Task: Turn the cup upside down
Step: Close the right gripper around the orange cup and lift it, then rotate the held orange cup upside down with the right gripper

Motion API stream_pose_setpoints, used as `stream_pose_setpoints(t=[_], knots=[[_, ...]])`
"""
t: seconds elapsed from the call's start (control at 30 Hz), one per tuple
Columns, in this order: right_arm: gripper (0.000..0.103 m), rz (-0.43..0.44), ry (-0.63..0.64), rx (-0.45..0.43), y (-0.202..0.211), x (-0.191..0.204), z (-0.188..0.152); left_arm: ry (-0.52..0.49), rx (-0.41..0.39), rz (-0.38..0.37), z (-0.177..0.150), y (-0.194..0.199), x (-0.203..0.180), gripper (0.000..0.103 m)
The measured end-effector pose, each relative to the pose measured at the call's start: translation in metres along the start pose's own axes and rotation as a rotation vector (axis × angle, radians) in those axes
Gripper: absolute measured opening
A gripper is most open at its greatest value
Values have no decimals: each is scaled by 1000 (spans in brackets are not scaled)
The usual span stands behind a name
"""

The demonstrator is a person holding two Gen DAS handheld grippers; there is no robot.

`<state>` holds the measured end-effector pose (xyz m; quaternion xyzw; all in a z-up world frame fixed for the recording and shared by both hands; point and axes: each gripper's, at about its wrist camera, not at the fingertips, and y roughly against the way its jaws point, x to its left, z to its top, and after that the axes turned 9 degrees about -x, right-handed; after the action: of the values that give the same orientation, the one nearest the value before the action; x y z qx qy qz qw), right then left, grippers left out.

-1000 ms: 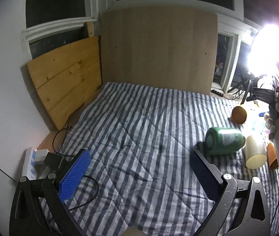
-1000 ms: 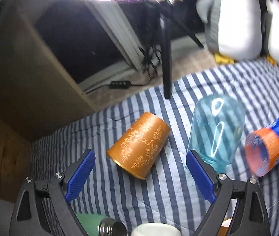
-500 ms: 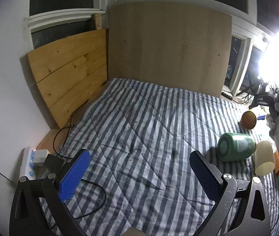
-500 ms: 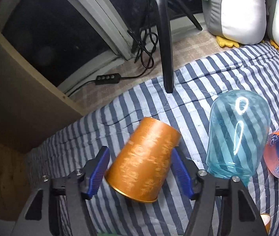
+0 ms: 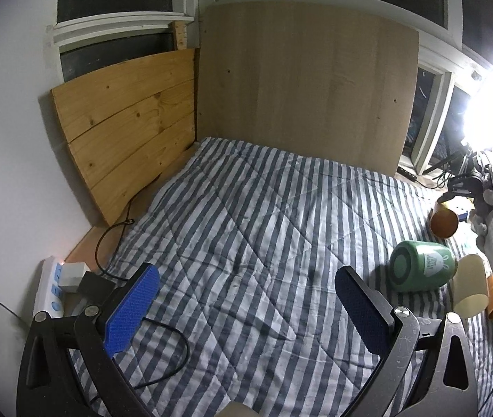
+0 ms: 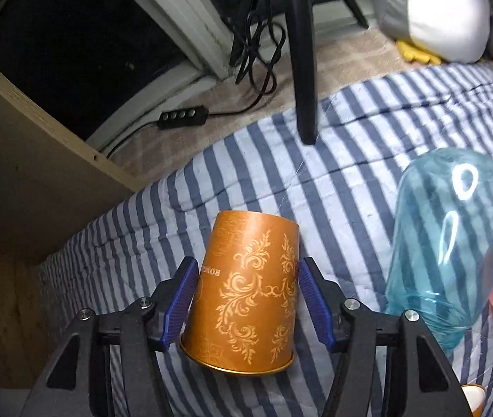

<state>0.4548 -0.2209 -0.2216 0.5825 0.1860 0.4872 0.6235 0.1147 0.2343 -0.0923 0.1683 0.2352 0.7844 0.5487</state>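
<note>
Now my left gripper [image 5: 246,316] idles wide open and empty over the striped quilt [image 5: 246,243]; my right gripper [image 6: 246,304] has closed since a second ago, both pads pressing the orange cup [image 6: 246,295], which was lying loose; I judge it ready to turn over.

Right gripper [image 6: 248,300] low and level, blue pads [image 6: 180,300] pressed against both sides of a cup, left gripper [image 5: 246,307] spread wide, nothing between its fingers
</note>
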Motion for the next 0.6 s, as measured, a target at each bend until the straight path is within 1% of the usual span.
stream_pose_setpoints(t=[0.1,0.23,0.33,0.47,0.6], knots=[[56,17,-34,-13,3,-5,-1,0,-7,5,0,4,0,102],[55,104,-117,-2,5,-15,-5,6,-11,16,2,8,4,102],[55,145,-140,-4,9,-13,-10,8,-16,22,2,12,7,102],[55,212,-117,-1,23,0,-20,6,-17,22,1,17,7,102],[55,290,-80,5,51,11,-37,1,-26,13,3,23,3,102]])
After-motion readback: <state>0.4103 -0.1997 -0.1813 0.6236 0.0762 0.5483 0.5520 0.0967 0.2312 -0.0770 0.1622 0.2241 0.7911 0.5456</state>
